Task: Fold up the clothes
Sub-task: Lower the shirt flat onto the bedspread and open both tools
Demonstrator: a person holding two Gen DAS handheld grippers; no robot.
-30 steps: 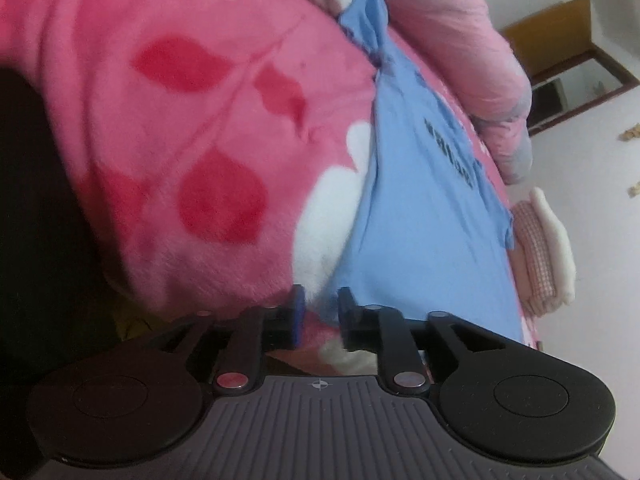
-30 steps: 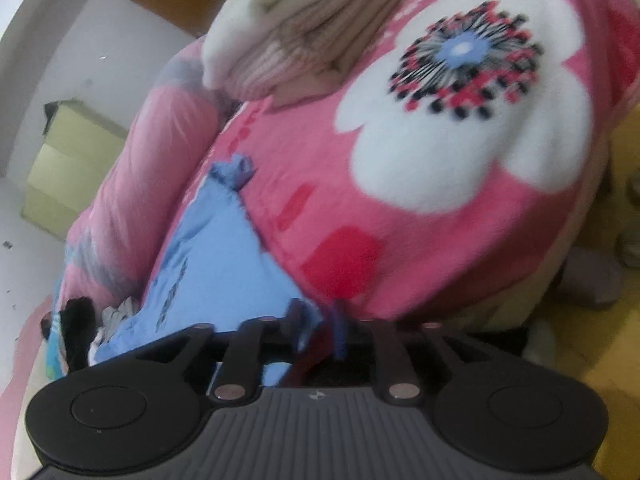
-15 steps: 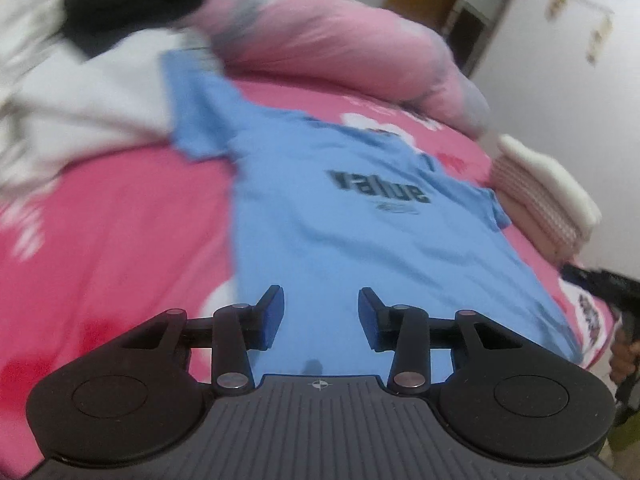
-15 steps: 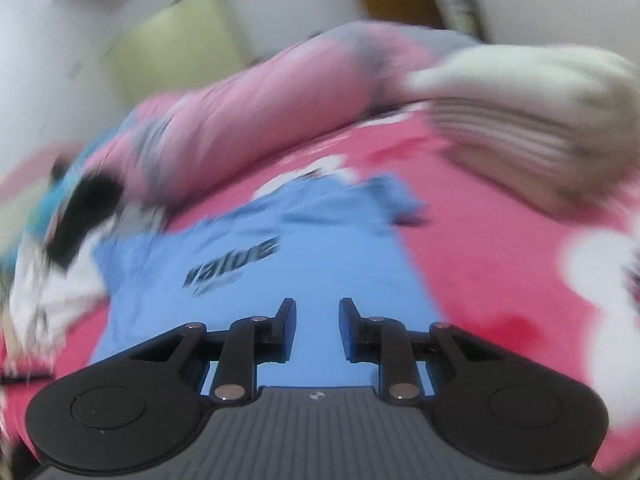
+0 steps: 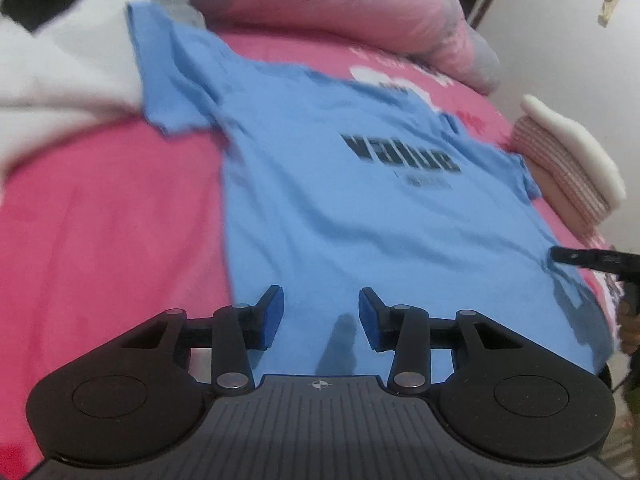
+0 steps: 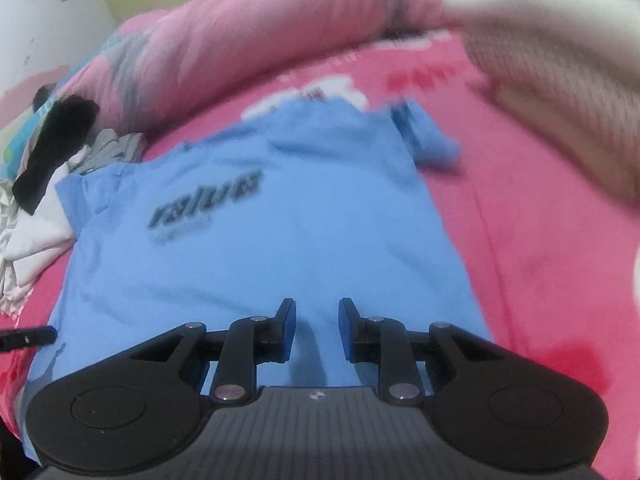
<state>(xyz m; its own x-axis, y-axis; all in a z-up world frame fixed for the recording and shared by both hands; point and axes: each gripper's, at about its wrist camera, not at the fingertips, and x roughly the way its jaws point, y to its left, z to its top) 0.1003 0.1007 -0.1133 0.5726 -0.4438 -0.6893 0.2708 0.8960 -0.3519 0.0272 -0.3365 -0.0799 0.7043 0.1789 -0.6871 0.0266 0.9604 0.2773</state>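
Observation:
A light blue T-shirt (image 5: 360, 200) with black lettering lies spread flat, print side up, on a pink bedspread (image 5: 100, 248). My left gripper (image 5: 321, 312) hovers open over the shirt's hem, nothing between its blue pads. In the right wrist view the same T-shirt (image 6: 260, 232) fills the middle, and my right gripper (image 6: 317, 326) stands open above its lower edge, also empty. The right gripper's black tip (image 5: 580, 258) shows at the shirt's right side in the left wrist view. The left gripper's tip (image 6: 28, 336) pokes in at the left edge of the right wrist view.
A rolled pink quilt (image 5: 340, 4) lies along the far side of the bed. A stack of folded pink and white clothes (image 5: 568, 160) sits at the right. A heap of white, grey and black garments (image 6: 48, 168) lies at the left. A white wall (image 5: 560, 40) stands behind.
Both grippers swung up from the bed's edge to face the spread shirt and opened. Over the last half second they moved closer over its hem.

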